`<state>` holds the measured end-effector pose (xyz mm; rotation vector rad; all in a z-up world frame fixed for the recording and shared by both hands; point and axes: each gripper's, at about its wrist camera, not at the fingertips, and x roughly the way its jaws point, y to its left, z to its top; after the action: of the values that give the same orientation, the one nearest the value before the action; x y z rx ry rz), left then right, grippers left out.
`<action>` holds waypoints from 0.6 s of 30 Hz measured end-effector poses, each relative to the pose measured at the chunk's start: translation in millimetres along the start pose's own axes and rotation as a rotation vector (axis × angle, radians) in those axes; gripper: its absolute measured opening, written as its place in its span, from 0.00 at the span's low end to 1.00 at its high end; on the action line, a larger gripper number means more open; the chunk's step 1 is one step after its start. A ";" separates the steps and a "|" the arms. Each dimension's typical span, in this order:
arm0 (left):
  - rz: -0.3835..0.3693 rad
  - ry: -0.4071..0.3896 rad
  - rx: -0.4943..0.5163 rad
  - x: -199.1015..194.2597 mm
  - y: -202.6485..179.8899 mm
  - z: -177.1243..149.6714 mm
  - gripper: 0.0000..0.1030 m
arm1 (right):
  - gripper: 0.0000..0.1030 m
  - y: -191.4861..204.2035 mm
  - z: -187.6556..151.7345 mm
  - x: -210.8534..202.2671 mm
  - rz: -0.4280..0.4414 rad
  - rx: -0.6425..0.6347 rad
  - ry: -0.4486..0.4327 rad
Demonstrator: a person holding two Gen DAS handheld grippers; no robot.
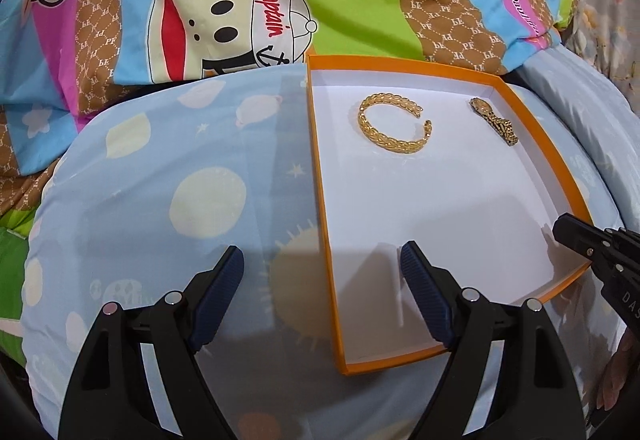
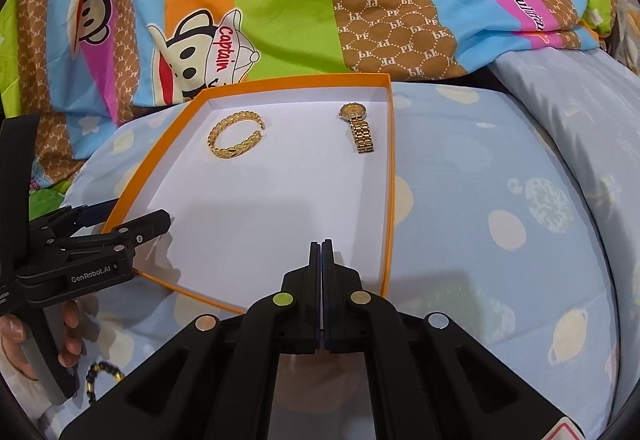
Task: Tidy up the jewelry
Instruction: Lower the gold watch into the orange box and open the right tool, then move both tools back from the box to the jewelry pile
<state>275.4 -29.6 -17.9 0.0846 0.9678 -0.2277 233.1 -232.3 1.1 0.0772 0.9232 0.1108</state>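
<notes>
An orange box [image 1: 318,144] [image 2: 390,176] with a white floor lies on a light blue bed sheet. Inside at the far end lie a gold braided cuff bracelet [image 1: 394,122] [image 2: 236,134] and a gold watch [image 1: 494,120] [image 2: 360,128]. My left gripper [image 1: 322,272] is open and empty, straddling the box's near left wall. It also shows in the right wrist view [image 2: 132,230]. My right gripper [image 2: 321,252] is shut and empty over the box's near right corner; its tip shows in the left wrist view [image 1: 568,228]. A black and gold bead bracelet [image 2: 102,374] lies on the sheet, near the hand.
A colourful cartoon-print quilt [image 1: 280,0] [image 2: 320,0] is bunched behind the box. The blue sheet with planet print [image 1: 160,180] [image 2: 500,200] spreads to both sides of the box. A hand [image 2: 24,336] holds the left gripper's handle.
</notes>
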 end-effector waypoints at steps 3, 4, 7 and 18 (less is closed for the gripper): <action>0.000 -0.005 -0.005 -5.0 -0.3 -6.2 0.76 | 0.00 0.5 -7.5 -5.8 0.003 0.009 0.003; 0.000 -0.006 -0.005 -6.7 -0.7 -8.1 0.76 | 0.00 1.0 -9.9 -7.9 0.001 0.010 0.003; 0.008 -0.024 0.008 -15.0 -2.7 -13.0 0.76 | 0.04 2.5 -15.5 -18.2 -0.005 0.012 -0.013; 0.062 -0.169 -0.002 -92.6 8.8 -50.9 0.84 | 0.44 0.7 -70.0 -110.8 -0.012 0.053 -0.158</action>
<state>185.9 2.0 29.3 0.0924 0.7958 -0.1739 110.9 -244.5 46.7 0.1281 0.7687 0.0681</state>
